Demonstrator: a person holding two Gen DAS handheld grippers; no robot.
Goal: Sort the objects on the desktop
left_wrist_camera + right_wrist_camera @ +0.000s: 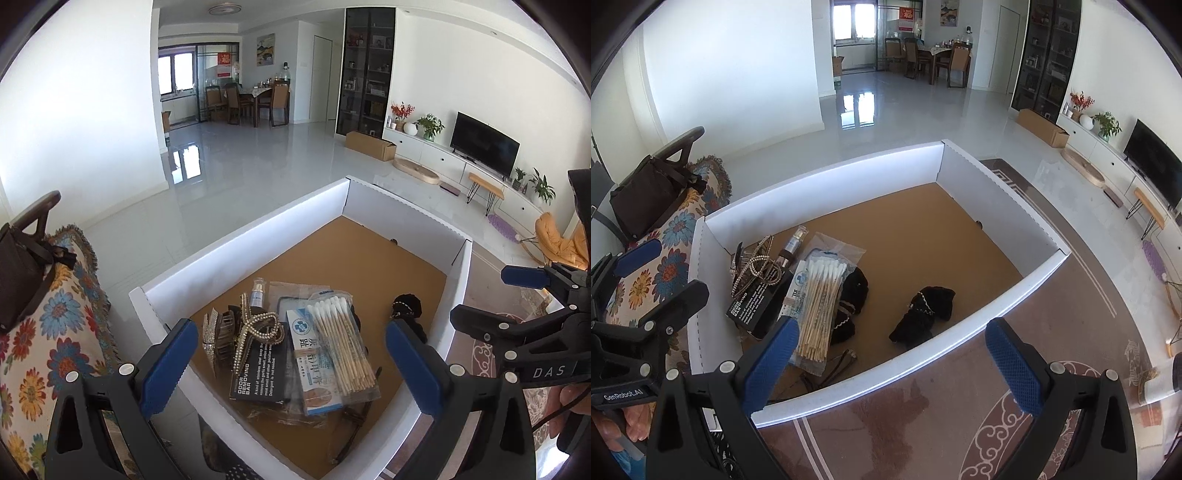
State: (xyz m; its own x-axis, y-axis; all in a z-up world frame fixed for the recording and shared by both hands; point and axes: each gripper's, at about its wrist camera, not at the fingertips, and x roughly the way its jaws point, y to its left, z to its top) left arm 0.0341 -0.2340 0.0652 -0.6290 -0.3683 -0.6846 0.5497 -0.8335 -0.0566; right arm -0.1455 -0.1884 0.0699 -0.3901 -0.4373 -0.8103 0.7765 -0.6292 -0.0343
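Your left claw (288, 354) hangs spread and empty over the near corner of the white cardboard box (258, 236), with the bag of cotton swabs (343, 343), a rhinestone hair claw clip (255, 328) and a black odor-removing bar box (258, 373) piled directly ahead between its fingers. Your right claw (897, 365) is also spread and empty at the box's near wall; a black scrunchie (923, 314) lies just ahead of it, the swabs by its left finger (772, 362).

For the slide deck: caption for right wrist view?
Open right gripper above white box holding cotton swabs.

White box (827, 173), brown floor — floral cushion (55, 332) — black pouch (923, 314).
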